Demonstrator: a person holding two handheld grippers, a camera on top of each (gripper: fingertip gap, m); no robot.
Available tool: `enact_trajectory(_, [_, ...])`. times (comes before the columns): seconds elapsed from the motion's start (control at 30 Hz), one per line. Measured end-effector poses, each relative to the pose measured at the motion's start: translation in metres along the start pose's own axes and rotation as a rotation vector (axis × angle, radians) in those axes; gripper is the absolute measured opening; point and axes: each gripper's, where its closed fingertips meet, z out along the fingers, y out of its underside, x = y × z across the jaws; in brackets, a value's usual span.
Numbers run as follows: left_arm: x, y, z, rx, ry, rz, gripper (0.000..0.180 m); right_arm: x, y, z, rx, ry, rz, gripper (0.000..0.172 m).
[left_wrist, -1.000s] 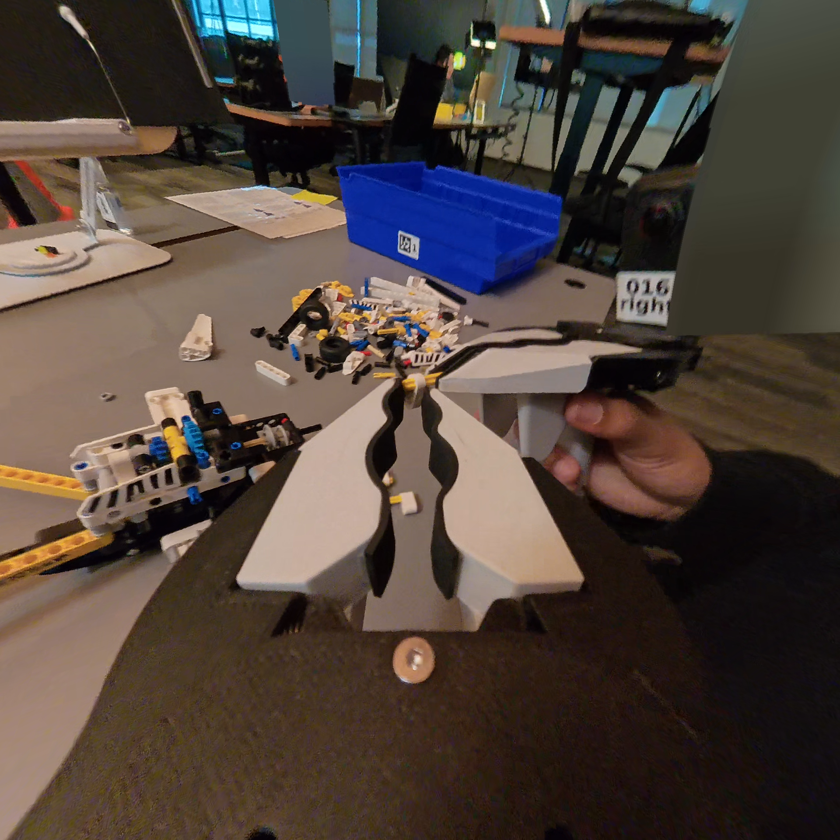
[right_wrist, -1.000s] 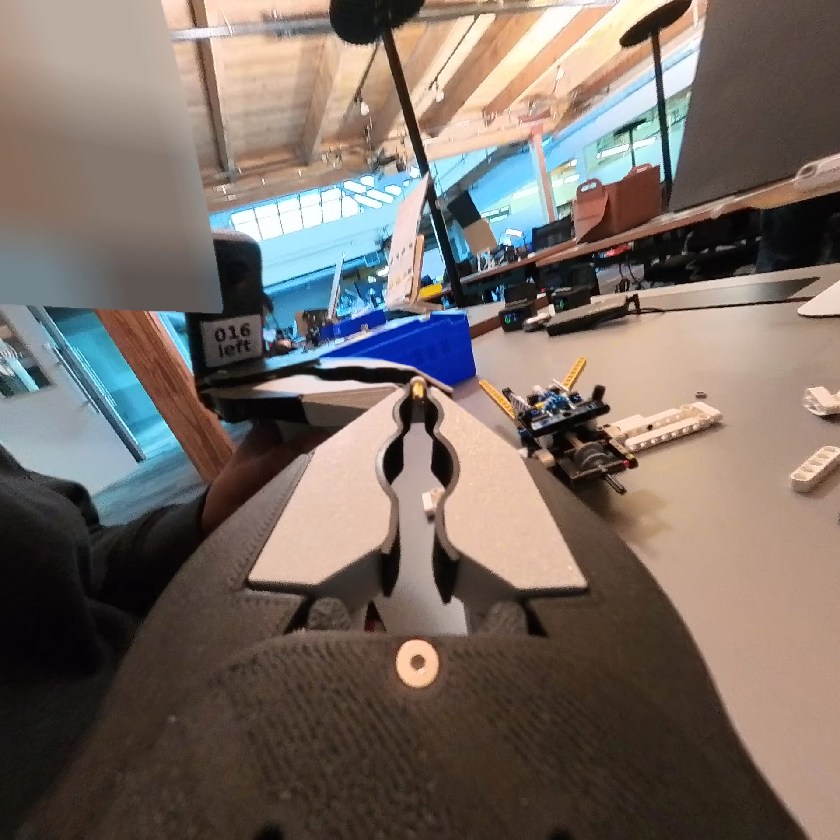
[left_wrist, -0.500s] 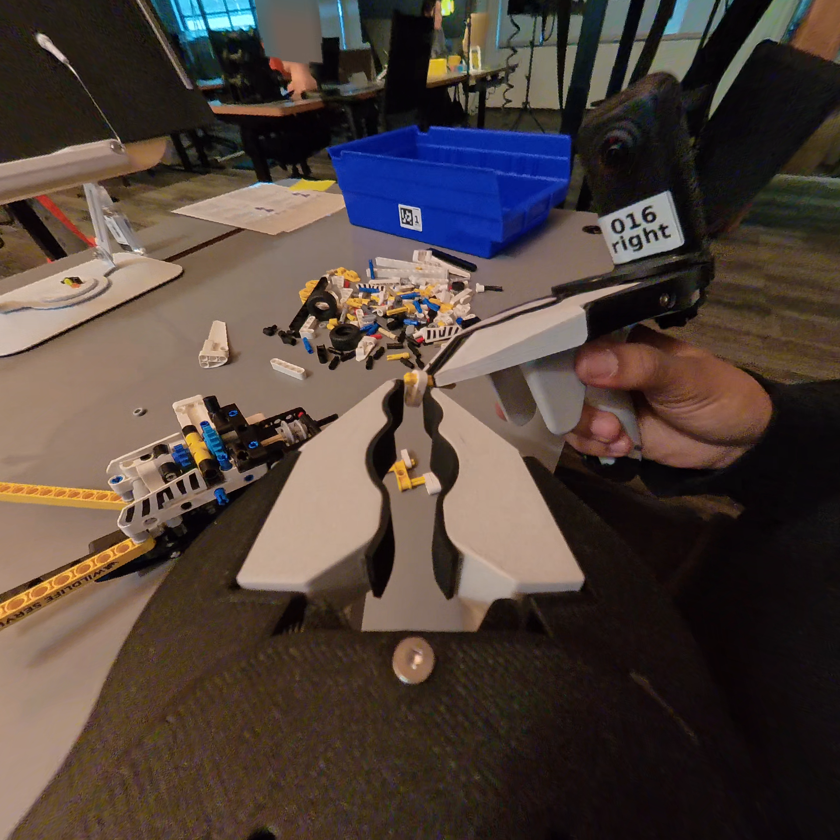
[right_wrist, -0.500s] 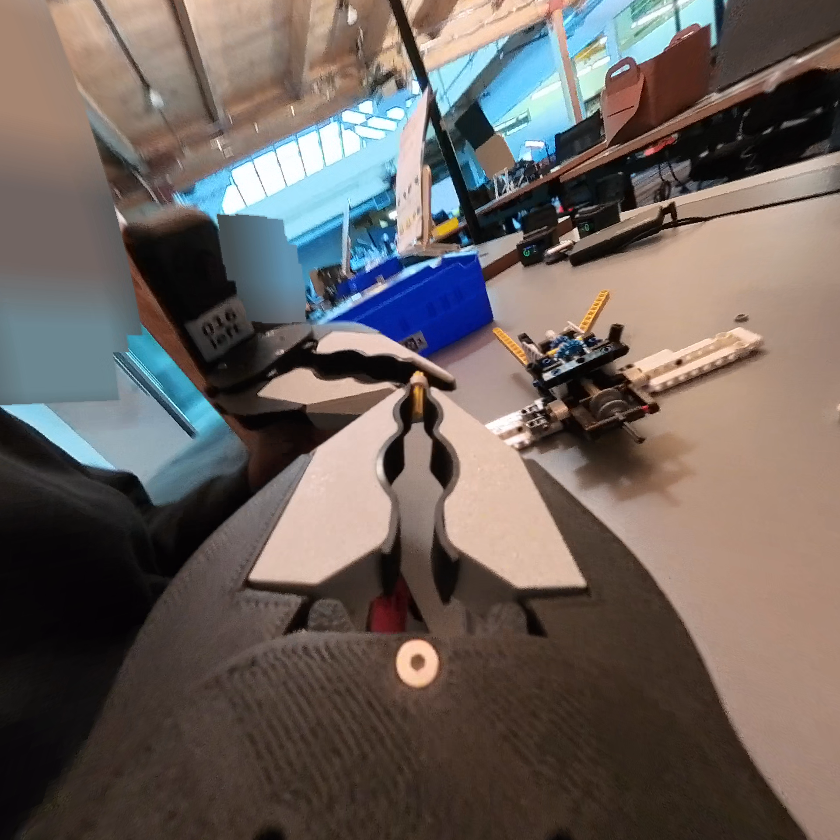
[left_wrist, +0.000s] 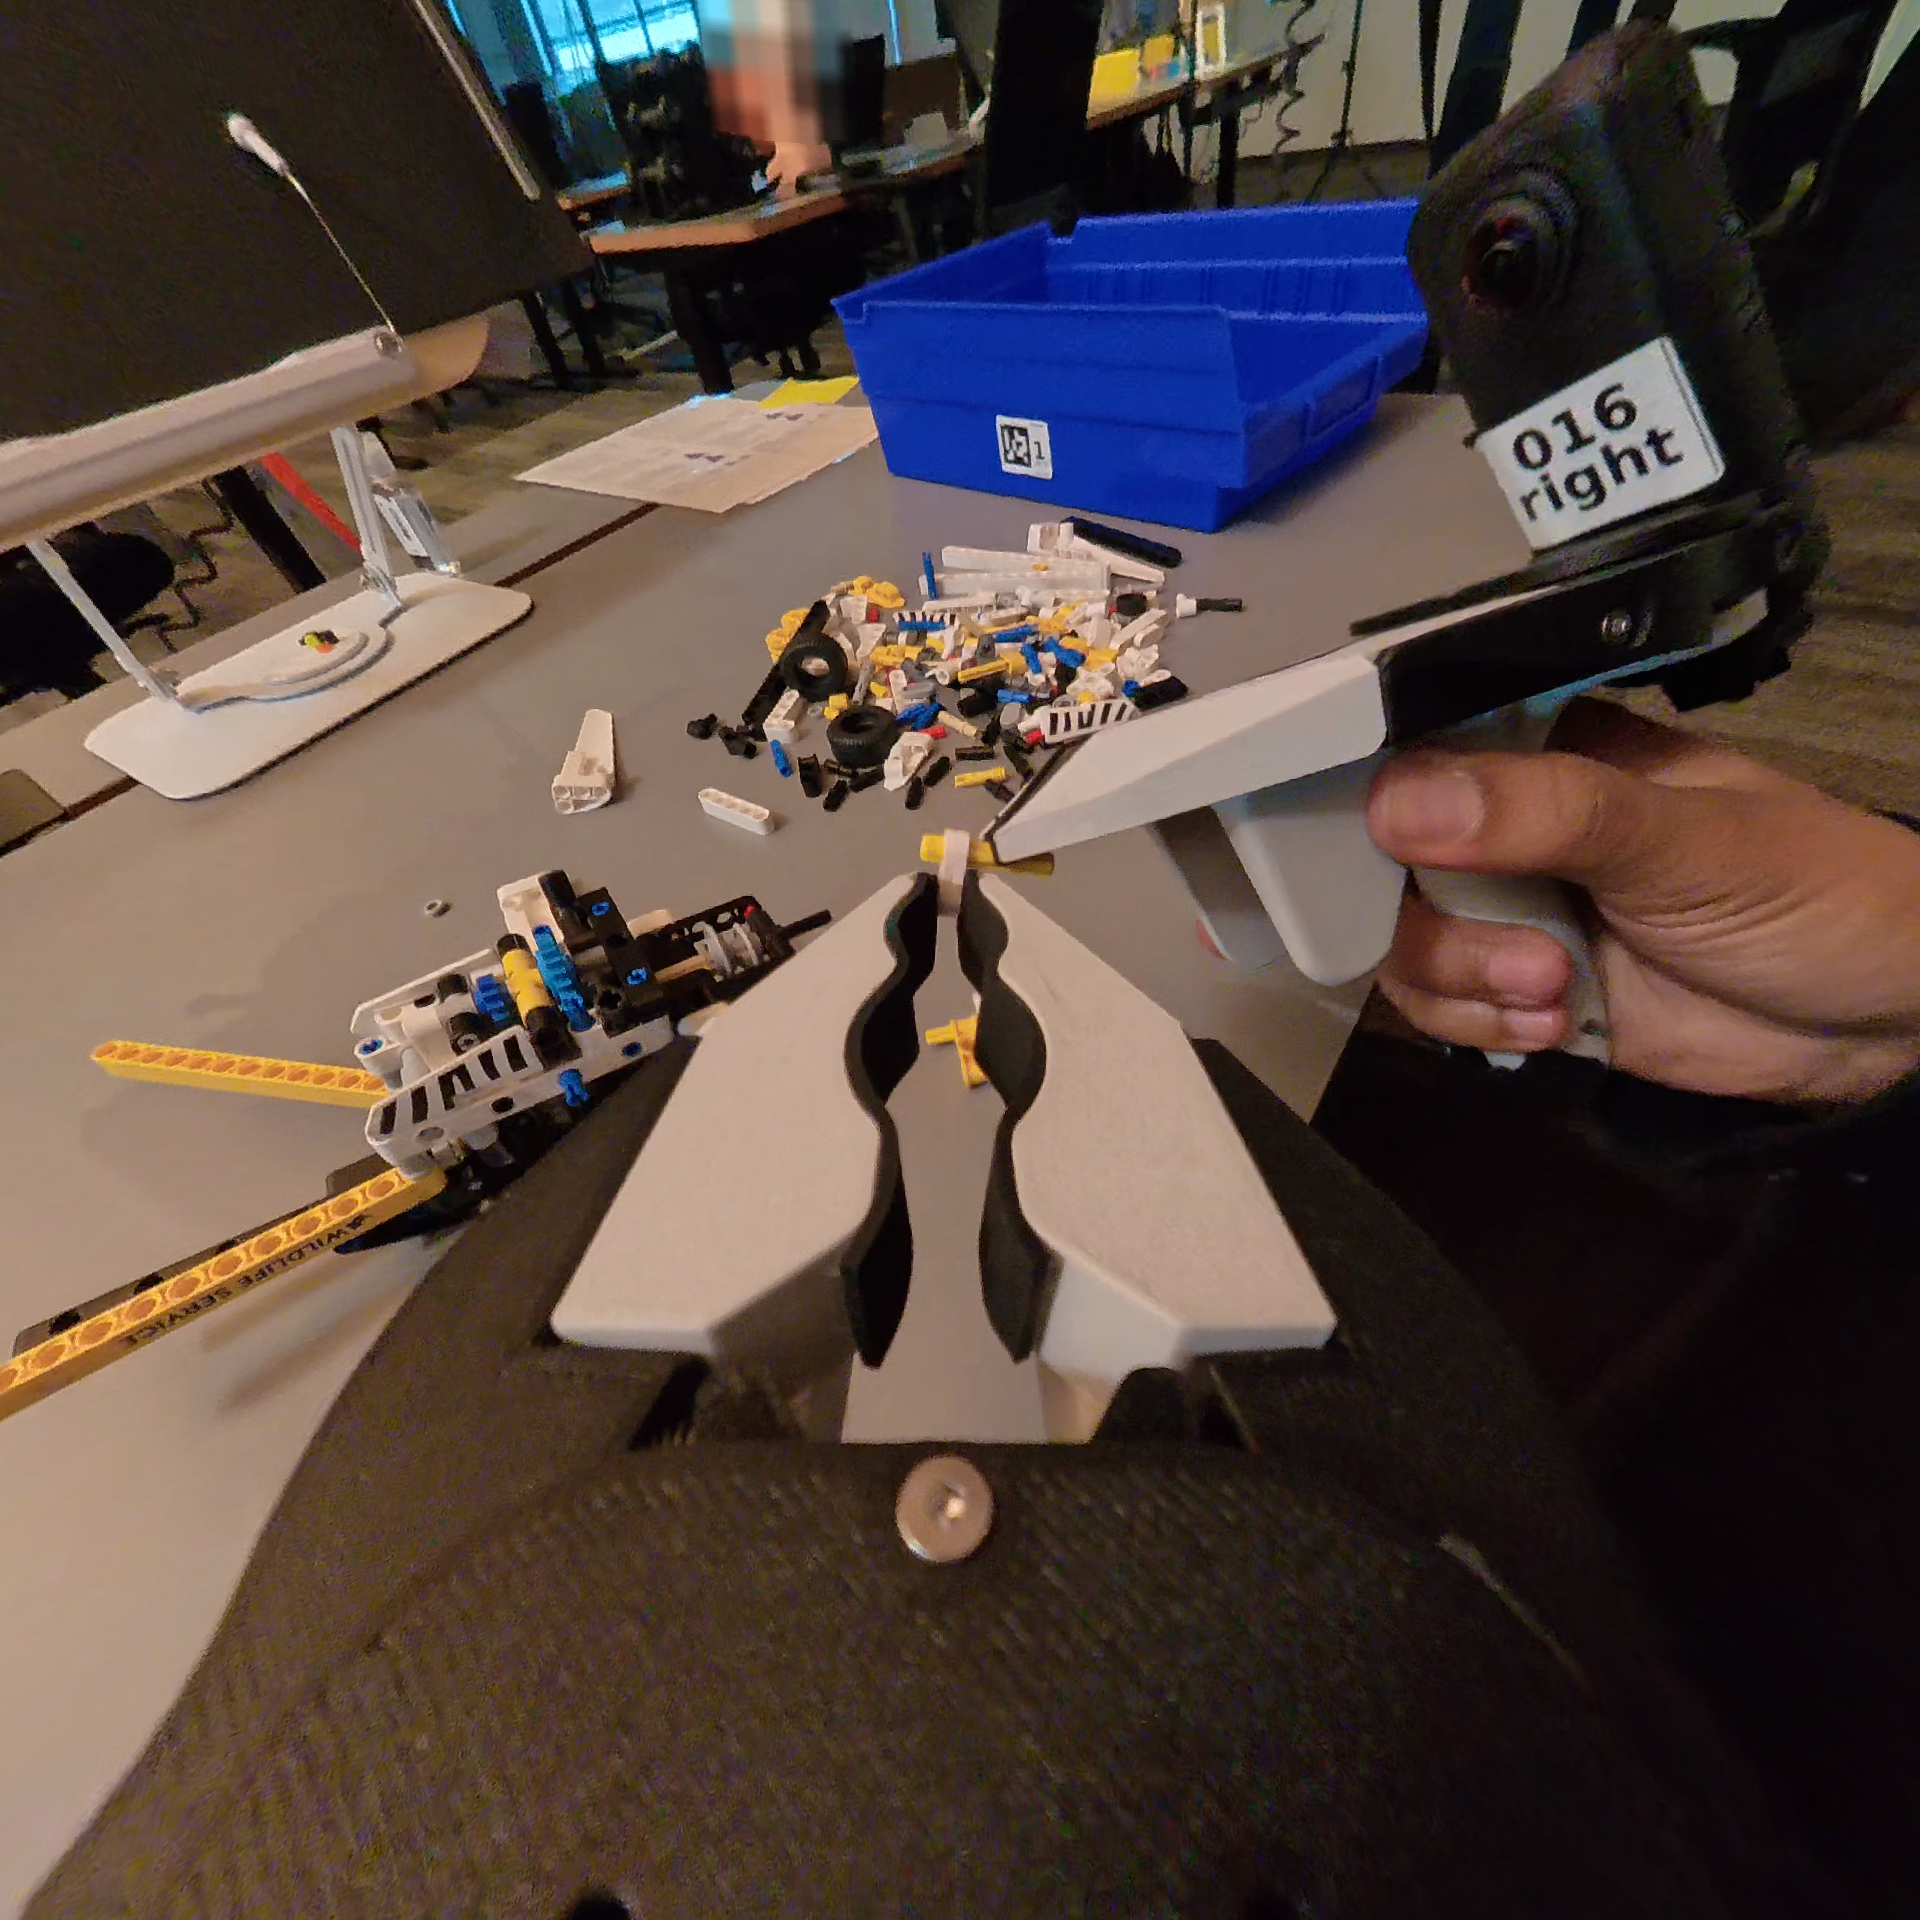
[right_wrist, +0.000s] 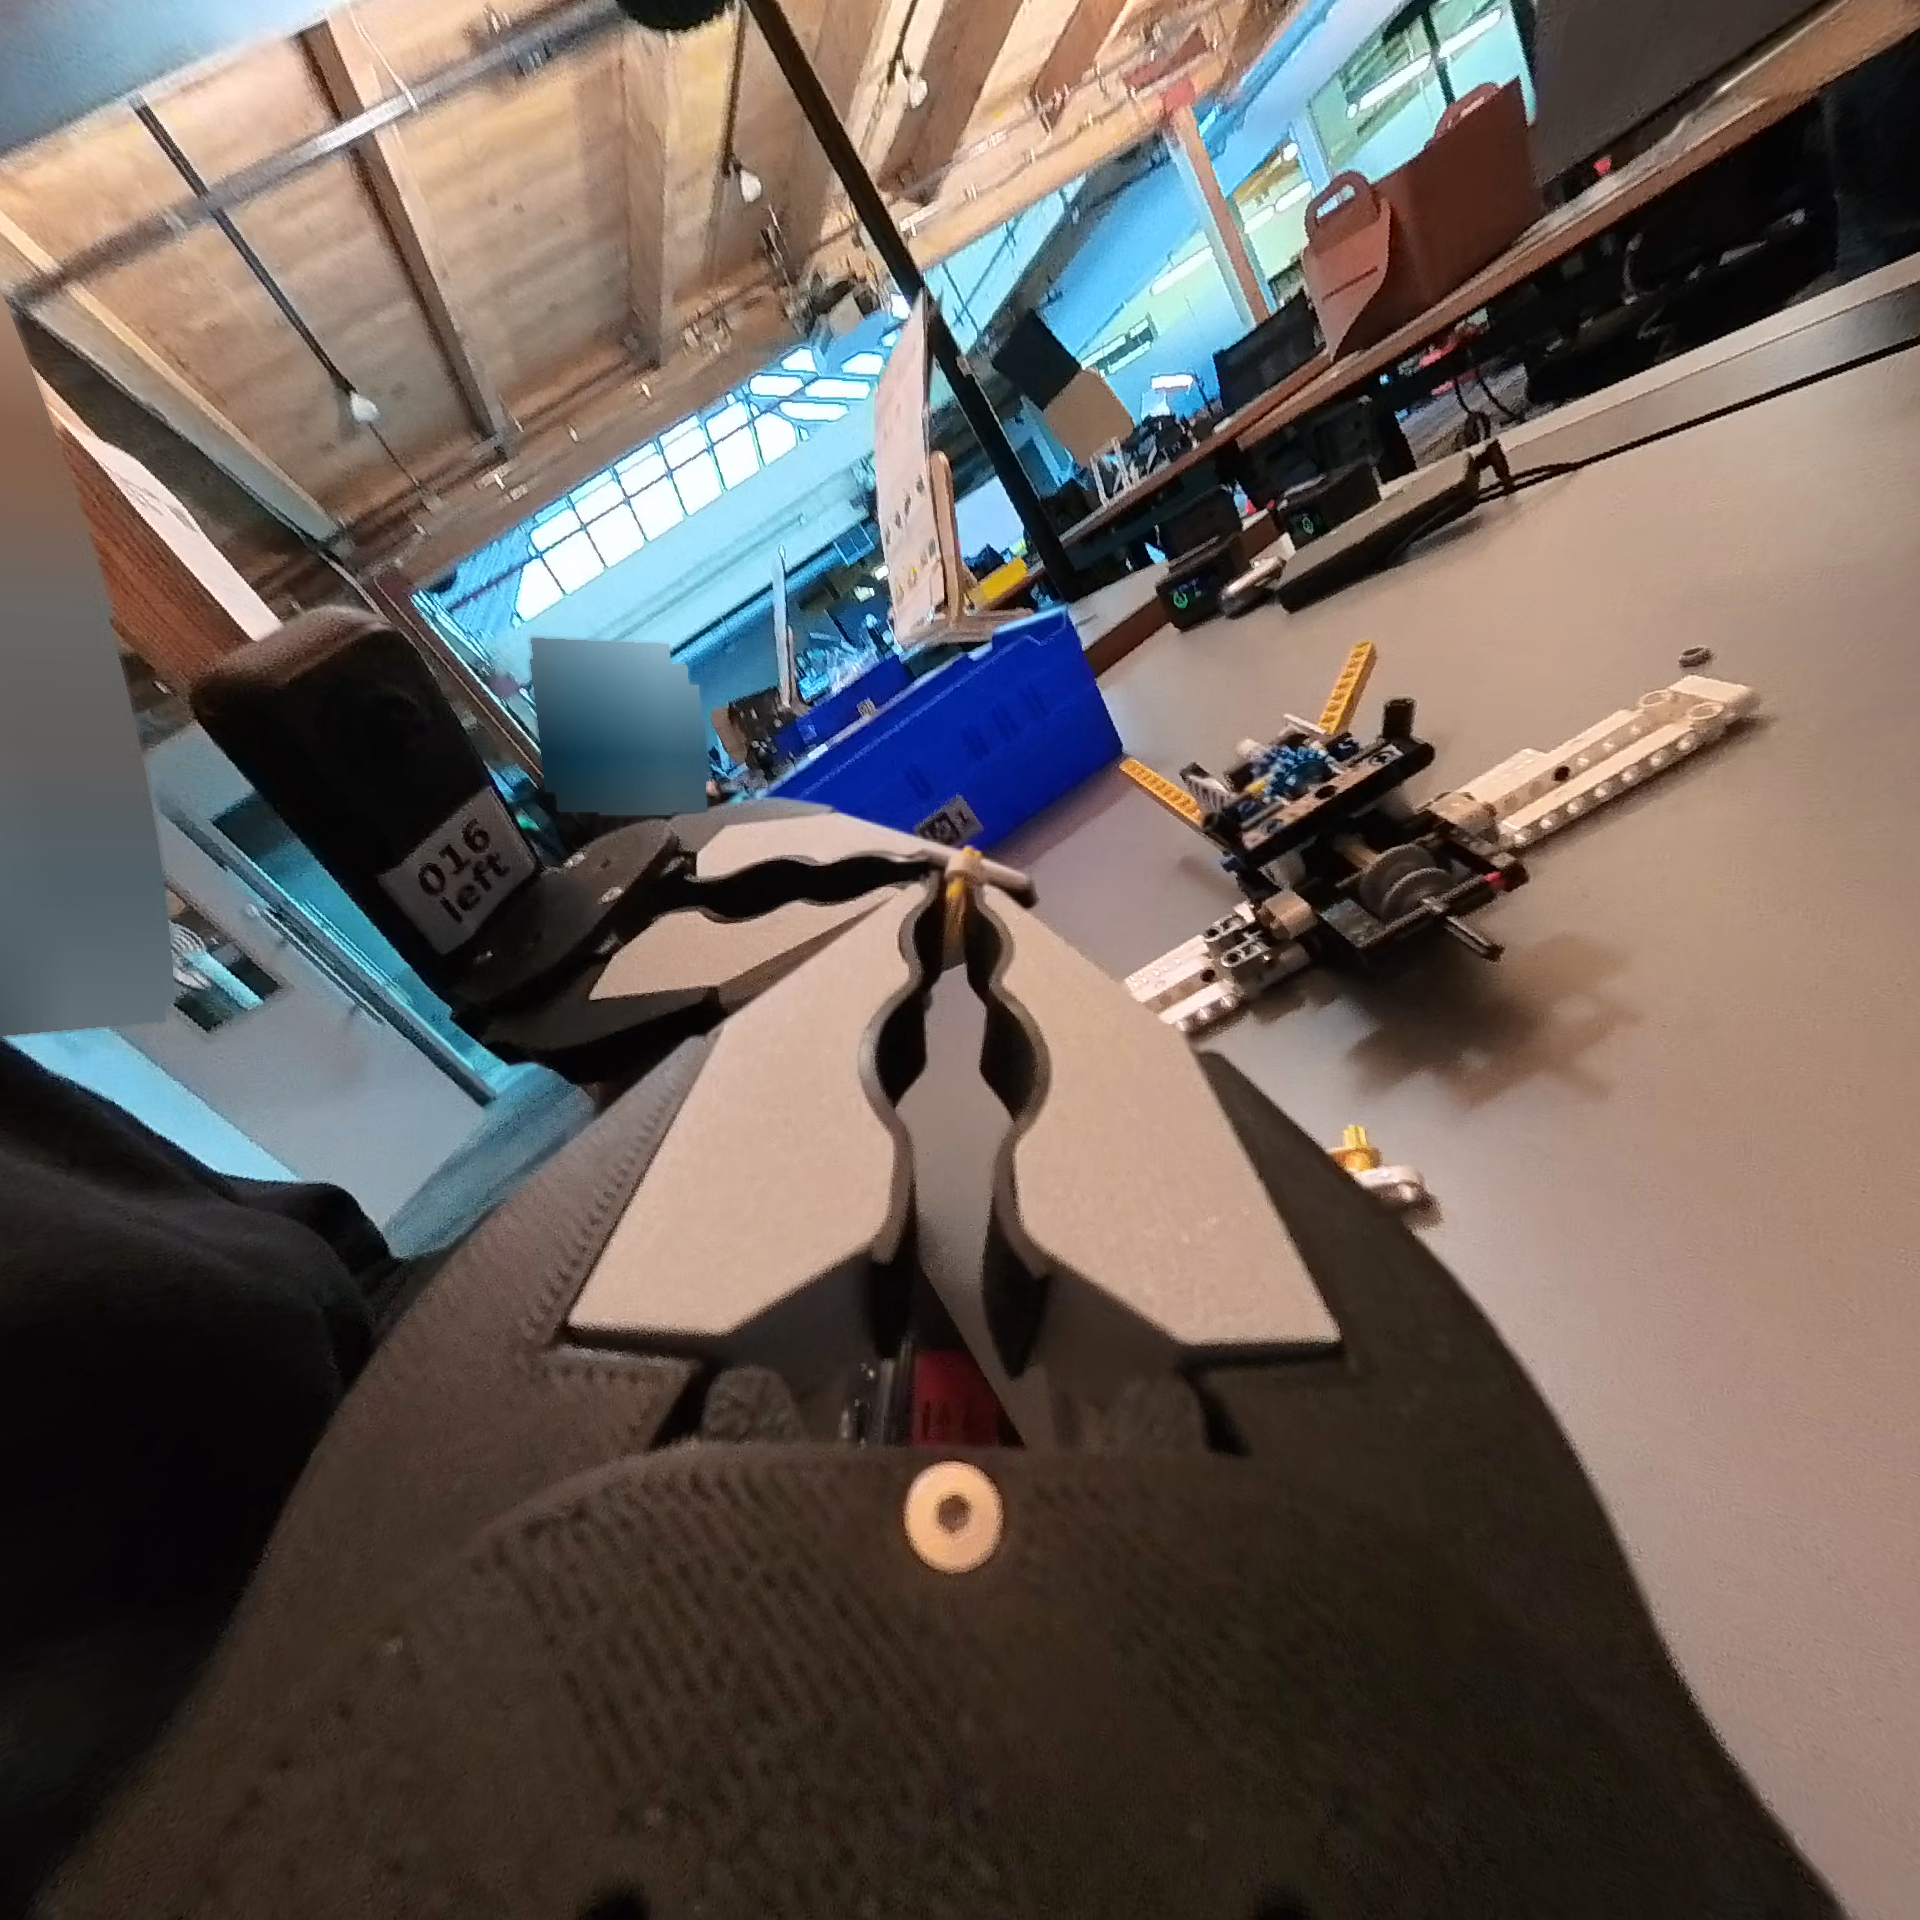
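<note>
- The left gripper (left_wrist: 948, 883) is held above the grey counter (left_wrist: 312, 852), its fingers nearly together and pinching a small white connector piece (left_wrist: 952, 854) at the very tips.
- The right gripper (right_wrist: 961, 902) comes in from the right in a person's hand (left_wrist: 1662, 925); its fingers are closed tight on a thin yellow axle (left_wrist: 1023, 860), which passes through the white connector piece.
- The two grippers meet tip to tip in the air, roughly at right angles to each other.
- A partly built brick model (left_wrist: 520, 997) in white, black, blue and yellow lies on the counter just left of the left gripper, with long yellow beams (left_wrist: 239, 1070) sticking out.
- A small yellow piece (left_wrist: 961, 1039) lies on the counter under the left fingers.
- A heap of loose pieces (left_wrist: 956, 665) lies farther off, with a blue bin (left_wrist: 1122, 364) behind it.
</note>
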Motion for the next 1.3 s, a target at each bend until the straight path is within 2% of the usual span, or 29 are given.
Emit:
enact_trajectory(0.1, [-0.004, 0.006, -0.001, -0.027, -0.002, -0.070, 0.002, 0.001, 0.006, 0.000, -0.082, 0.017, -0.026, 0.002])
enact_trajectory(0.13, [-0.032, 0.008, -0.007, -0.024, -0.161, -0.068, 0.002, 0.000, 0.008, -0.001, -0.112, 0.022, -0.047, 0.001])
enact_trajectory(0.17, [-0.057, 0.009, -0.019, -0.015, -0.245, -0.064, 0.002, -0.002, 0.011, -0.004, -0.140, 0.020, -0.074, 0.000])
enact_trajectory(0.23, [-0.057, -0.002, -0.030, 0.020, -0.083, -0.221, 0.002, 0.006, 0.005, -0.014, -0.110, 0.081, -0.105, 0.000])
enact_trajectory(0.33, [-0.043, -0.016, -0.027, 0.069, -0.071, -0.177, 0.002, 0.014, -0.005, -0.021, -0.076, 0.098, -0.102, 0.000])
enact_trajectory(0.4, [-0.036, -0.012, -0.018, 0.077, -0.048, -0.188, 0.002, 0.021, -0.006, -0.023, -0.080, 0.114, -0.118, 0.000])
enact_trajectory(0.47, [-0.032, -0.002, -0.012, 0.046, -0.005, -0.231, 0.002, 0.040, -0.008, -0.032, -0.098, 0.188, -0.137, 0.000])
enact_trajectory(0.57, [-0.023, -0.003, -0.010, 0.064, 0.067, -0.290, 0.002, 0.084, -0.012, -0.057, -0.177, 0.341, -0.139, 0.000])
enact_trajectory(0.67, [-0.016, 0.002, -0.005, 0.034, 0.096, -0.298, 0.002, 0.117, -0.034, -0.077, -0.192, 0.438, -0.081, 0.000])
enact_trajectory(0.77, [-0.009, 0.002, 0.001, 0.026, 0.122, -0.297, 0.002, 0.151, -0.051, -0.095, -0.239, 0.566, -0.128, 0.000])
enact_trajectory(0.87, [0.000, 0.004, 0.007, -0.002, 0.155, -0.306, 0.002, 0.175, -0.048, -0.102, -0.319, 0.636, -0.143, 0.000])
enact_trajectory(0.93, [0.006, 0.008, 0.012, -0.034, 0.175, -0.315, 0.002, 0.179, -0.043, -0.103, -0.345, 0.653, -0.142, 0.009])
enact_trajectory(1.0, [0.011, 0.012, 0.017, -0.058, 0.197, -0.326, 0.002, 0.176, -0.049, -0.106, -0.314, 0.661, -0.172, 0.016])
enact_trajectory(1.13, [0.022, 0.014, 0.032, -0.135, 0.247, -0.309, 0.002, 0.163, -0.075, -0.117, -0.160, 0.649, -0.255, 0.017])
enact_trajectory(1.3, [0.021, 0.014, 0.079, -0.306, 0.246, -0.163, 0.002, 0.139, -0.101, -0.131, 0.067, 0.604, -0.375, 0.017])
